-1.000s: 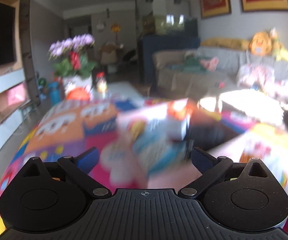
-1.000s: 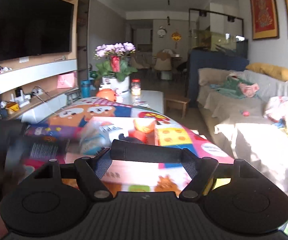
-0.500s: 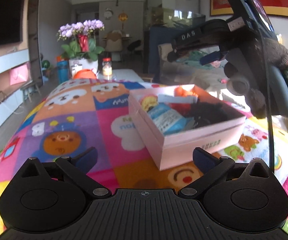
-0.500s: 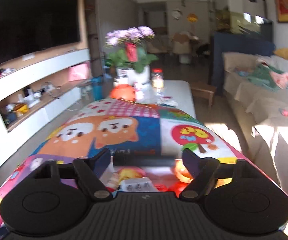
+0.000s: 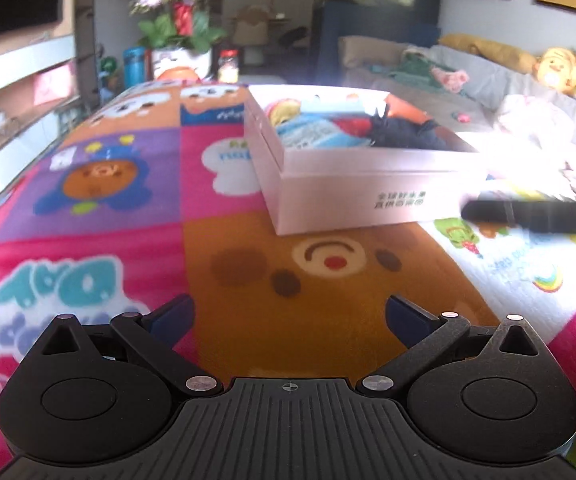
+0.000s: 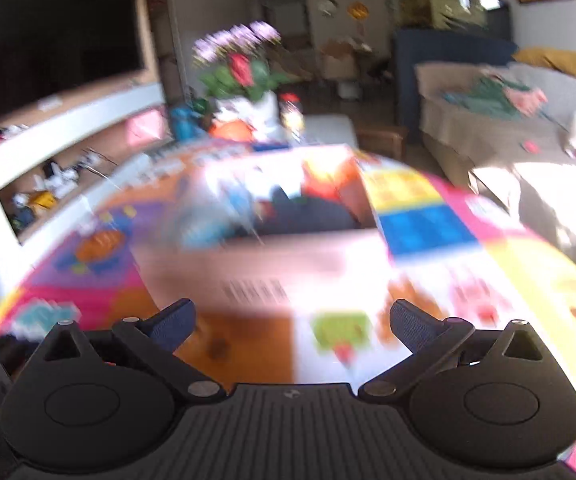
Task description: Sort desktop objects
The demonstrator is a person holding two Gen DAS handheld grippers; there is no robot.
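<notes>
A living room, with a cartoon-patterned mat (image 5: 223,264) spread over the table. On it stands the white box (image 5: 368,196), already holding mixed items. From the left gripper (image 5: 290,316), jaws wide and empty, the box lies ahead and to the right, well apart. The right gripper (image 6: 292,320) has just been opening, nothing between its jaws; the box sits straight ahead, nearer, its long side across the jaws. I'd judge the right hand better placed.

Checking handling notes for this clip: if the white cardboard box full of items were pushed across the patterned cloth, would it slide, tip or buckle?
The white cardboard box is low and wide, so it would probably slide, not tip. Its thin walls look light and may flex. The colourful patterned cloth underneath could bunch up.
</notes>
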